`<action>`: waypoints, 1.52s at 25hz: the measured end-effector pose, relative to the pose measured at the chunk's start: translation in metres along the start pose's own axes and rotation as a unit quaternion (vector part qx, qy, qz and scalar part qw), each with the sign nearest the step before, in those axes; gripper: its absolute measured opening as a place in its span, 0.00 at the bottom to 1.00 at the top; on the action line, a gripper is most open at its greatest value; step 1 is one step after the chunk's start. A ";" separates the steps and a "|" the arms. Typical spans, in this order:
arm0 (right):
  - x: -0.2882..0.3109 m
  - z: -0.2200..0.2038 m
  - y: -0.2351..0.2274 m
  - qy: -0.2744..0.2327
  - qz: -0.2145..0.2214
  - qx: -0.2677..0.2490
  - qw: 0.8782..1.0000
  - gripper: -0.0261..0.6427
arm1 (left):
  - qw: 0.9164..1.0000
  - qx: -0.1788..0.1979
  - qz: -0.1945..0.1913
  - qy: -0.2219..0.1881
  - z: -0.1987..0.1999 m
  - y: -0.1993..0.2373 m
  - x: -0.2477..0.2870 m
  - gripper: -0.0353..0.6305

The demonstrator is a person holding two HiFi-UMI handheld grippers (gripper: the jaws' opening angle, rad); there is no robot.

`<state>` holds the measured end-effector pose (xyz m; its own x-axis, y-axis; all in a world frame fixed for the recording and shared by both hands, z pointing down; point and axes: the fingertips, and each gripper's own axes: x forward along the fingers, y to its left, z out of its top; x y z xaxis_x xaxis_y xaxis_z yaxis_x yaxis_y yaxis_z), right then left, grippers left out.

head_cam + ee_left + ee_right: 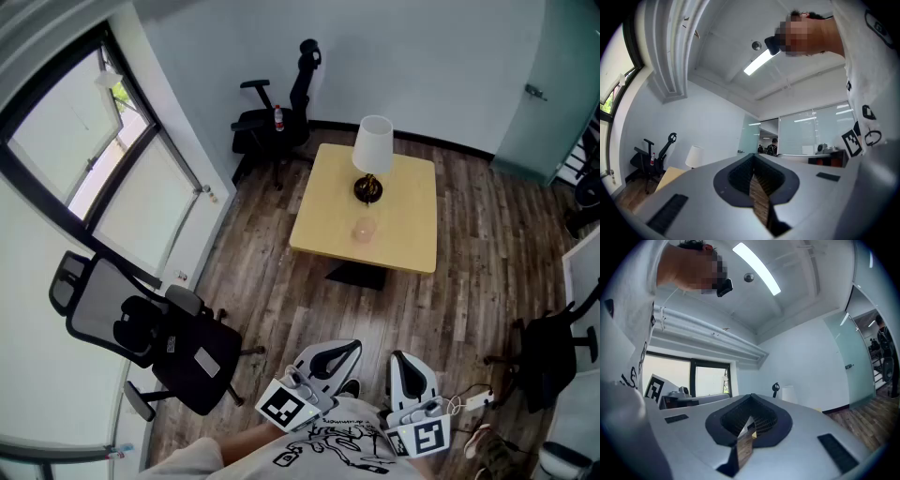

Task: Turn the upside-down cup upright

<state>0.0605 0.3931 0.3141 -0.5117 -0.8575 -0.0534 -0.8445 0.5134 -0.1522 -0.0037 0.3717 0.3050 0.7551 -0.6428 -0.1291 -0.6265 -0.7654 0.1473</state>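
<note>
Close to the person's chest, the left gripper [333, 354] and right gripper [405, 367] sit side by side, both with jaws closed on nothing. Well ahead, a clear cup [364, 229] stands on a wooden table [412, 246]. A white lamp [372, 155] is just behind it, with an office chair [267, 127] beyond.

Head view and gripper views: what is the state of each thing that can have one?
Cup: on the table, untouched; which way up, too small to tell.
Lamp: upright on the table.
Left gripper: shut, empty.
Right gripper: shut, empty.
</note>
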 end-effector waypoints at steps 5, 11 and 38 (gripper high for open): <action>-0.004 -0.003 -0.017 -0.003 -0.013 0.006 1.000 0.07 | 1.000 -0.005 0.017 -0.002 -0.009 0.001 0.018 0.06; -0.012 -0.005 -0.035 0.004 -0.014 0.004 1.000 0.08 | 1.000 -0.004 0.016 0.002 -0.013 -0.010 0.028 0.06; 0.103 -0.015 -0.090 0.024 0.022 -0.024 0.999 0.08 | 1.000 -0.016 0.021 0.000 -0.029 0.101 0.087 0.06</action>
<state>0.0817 0.2589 0.3369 -0.5549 -0.8319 -0.0117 -0.8268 0.5529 -0.1034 0.0043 0.2391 0.3376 0.7287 -0.6739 -0.1223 -0.6506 -0.7369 0.1839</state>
